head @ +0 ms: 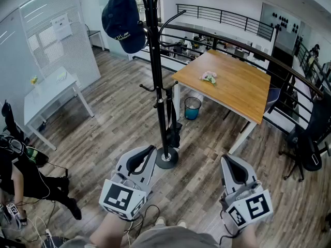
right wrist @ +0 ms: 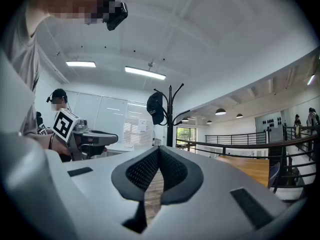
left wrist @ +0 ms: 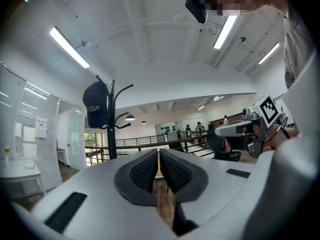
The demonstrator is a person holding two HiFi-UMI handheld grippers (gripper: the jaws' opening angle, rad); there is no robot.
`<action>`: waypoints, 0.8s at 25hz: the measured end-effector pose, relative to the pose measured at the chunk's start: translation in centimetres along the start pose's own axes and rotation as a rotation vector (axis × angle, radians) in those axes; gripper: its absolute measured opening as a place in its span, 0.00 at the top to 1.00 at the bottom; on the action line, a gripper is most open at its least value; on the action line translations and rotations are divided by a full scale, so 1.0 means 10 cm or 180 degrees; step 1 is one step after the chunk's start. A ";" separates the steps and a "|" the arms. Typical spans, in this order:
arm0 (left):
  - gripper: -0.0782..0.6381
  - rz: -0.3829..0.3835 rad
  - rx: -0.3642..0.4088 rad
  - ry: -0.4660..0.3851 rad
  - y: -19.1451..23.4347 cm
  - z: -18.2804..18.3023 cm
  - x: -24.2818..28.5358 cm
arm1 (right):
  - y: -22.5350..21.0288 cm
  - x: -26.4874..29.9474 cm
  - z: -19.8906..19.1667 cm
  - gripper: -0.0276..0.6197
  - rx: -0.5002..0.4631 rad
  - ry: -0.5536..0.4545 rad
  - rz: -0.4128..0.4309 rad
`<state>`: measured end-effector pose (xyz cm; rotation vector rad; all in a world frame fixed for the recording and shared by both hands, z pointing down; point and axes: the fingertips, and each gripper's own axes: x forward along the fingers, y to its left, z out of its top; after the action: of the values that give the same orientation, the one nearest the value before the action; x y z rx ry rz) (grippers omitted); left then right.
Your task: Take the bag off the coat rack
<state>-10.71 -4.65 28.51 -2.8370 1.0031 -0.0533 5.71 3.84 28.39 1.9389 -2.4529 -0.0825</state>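
A black coat rack (head: pixel 155 61) stands on the wood floor straight ahead, its round base (head: pixel 166 159) just past my grippers. A small black bag (head: pixel 173 132) hangs low on the pole by a strap from a side hook. A dark navy cap (head: pixel 124 19) sits on a top hook. My left gripper (head: pixel 150 150) is held level, just left of the base, jaws together and empty. My right gripper (head: pixel 226 160) is to the right, also shut and empty. Both gripper views show the rack (left wrist: pixel 111 121) (right wrist: pixel 170 114) and cap (left wrist: pixel 96 104) (right wrist: pixel 156 107), but not the bag.
A wooden table (head: pixel 232 89) with a small pink thing (head: pixel 209 77) stands behind the rack, a teal bin (head: pixel 192 108) under it. A white table (head: pixel 49 92) is at left, a crouching person (head: pixel 20 174) at lower left, a black chair (head: pixel 310 143) at right, and a railing (head: pixel 227 37) beyond.
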 end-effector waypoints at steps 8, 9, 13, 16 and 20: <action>0.85 0.0040 0.0016 0.0014 -0.05 0.04 0.01 | -0.04 -0.10 0.11 0.91 0.0025 -0.0084 0.0044; 0.85 0.0048 0.0011 0.0019 -0.05 0.04 0.01 | -0.06 -0.10 0.11 0.91 0.0047 -0.0097 0.0052; 0.85 0.0057 0.0001 0.0033 -0.11 0.02 0.05 | -0.13 -0.11 0.09 0.91 0.0117 -0.0105 0.0099; 0.85 0.0086 0.0000 0.0050 -0.16 0.02 0.07 | -0.18 -0.11 0.07 0.91 0.0172 -0.0128 0.0130; 0.85 0.0177 0.0050 0.0039 -0.17 0.04 0.13 | -0.26 -0.06 0.09 0.91 0.0195 -0.0195 0.0195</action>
<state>-8.64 -4.09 28.31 -2.7961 1.0787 -0.0728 8.33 3.85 27.40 1.9104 -2.5814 -0.0678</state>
